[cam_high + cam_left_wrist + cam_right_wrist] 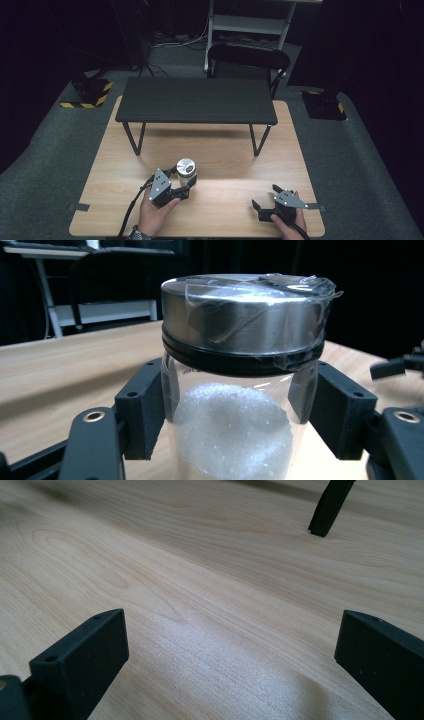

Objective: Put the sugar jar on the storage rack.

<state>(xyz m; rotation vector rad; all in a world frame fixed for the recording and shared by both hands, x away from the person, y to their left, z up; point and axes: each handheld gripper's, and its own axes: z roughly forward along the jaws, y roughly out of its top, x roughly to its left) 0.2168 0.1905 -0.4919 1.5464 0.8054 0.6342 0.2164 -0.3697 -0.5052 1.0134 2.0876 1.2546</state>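
While my right gripper (266, 201) rests released and empty near the desk's (225, 165) front edge, my left gripper (184, 187) grasps the jar (186, 172), its 2 jaws pressed against the glass below the taped steel lid (243, 315). The jar, part-filled with white granules (232, 435), seems to stand on the desk before the black shelf (196, 100). I judge the grasp done, the carry remaining.
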